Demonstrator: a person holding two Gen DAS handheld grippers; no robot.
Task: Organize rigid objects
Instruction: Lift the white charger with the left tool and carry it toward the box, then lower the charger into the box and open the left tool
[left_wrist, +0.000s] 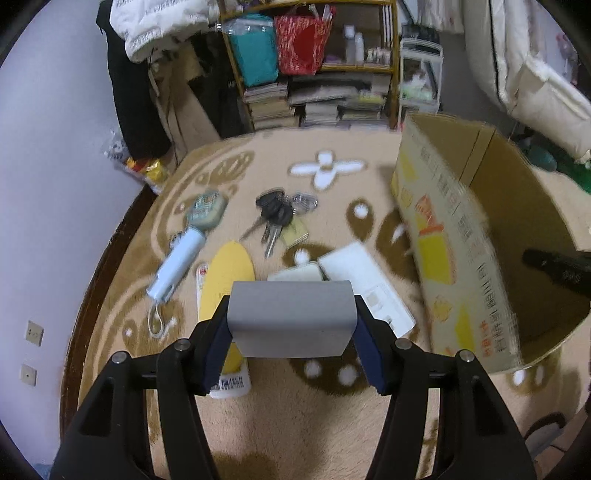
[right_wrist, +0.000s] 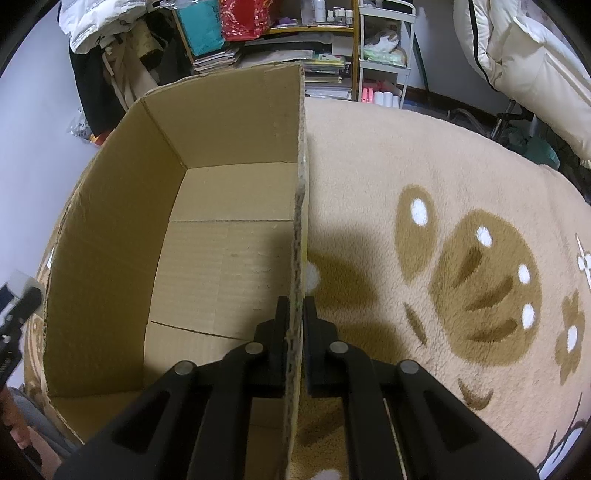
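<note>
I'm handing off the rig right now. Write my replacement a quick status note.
Left gripper: shut on a grey block, held above the rug.
Right gripper: shut on the cardboard box wall, steadying it.
Done: nothing visible in the box yet.
Left: drop the block in; then keys, light blue handheld device, yellow tube and white boxes on the rug.
</note>
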